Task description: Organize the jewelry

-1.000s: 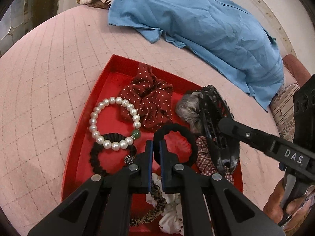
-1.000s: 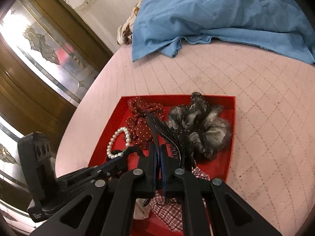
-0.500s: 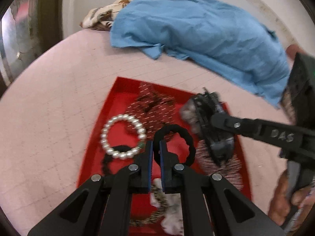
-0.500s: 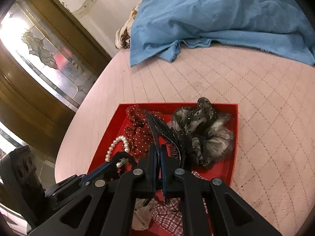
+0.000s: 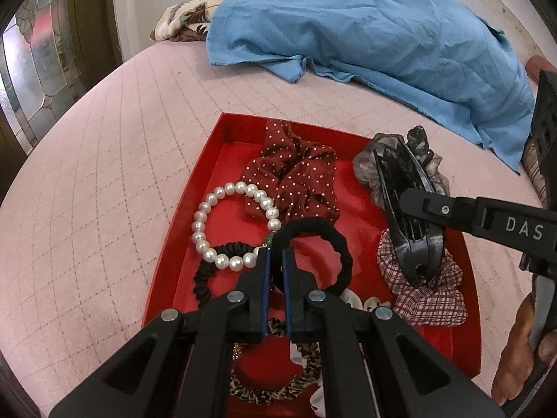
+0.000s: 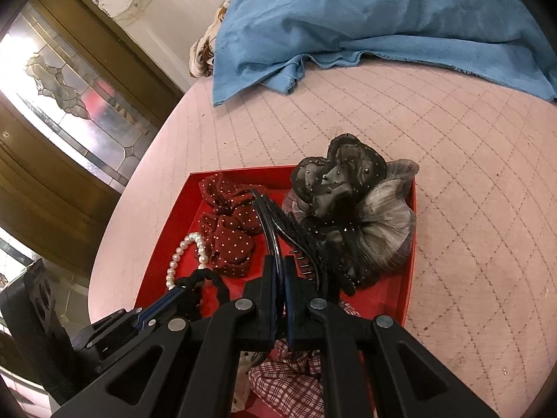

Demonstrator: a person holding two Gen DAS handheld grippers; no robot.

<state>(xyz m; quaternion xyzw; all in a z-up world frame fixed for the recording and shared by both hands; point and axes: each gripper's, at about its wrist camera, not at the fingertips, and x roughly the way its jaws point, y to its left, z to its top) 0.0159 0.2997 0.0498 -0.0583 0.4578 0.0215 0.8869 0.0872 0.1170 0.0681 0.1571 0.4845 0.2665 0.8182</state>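
Left tool [image 5: 275, 261]: clamped on the black hair tie [image 5: 315, 254], centre frame, above the red tray [image 5: 195, 209].
Right tool [image 6: 282, 271]: clamped on the black claw clip [image 6: 296, 233].
Advice: each item should be lowered into open tray space, clear of the pearl bracelet [image 5: 233, 224].

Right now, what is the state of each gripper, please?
Left gripper: closed on the black hair tie.
Right gripper: closed on the black hair claw clip.

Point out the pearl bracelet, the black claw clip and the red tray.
pearl bracelet [image 5: 200, 233], left wrist view, left-side beads
black claw clip [image 5: 403, 188], left wrist view, toothed body
red tray [image 6: 410, 244], right wrist view, right wall
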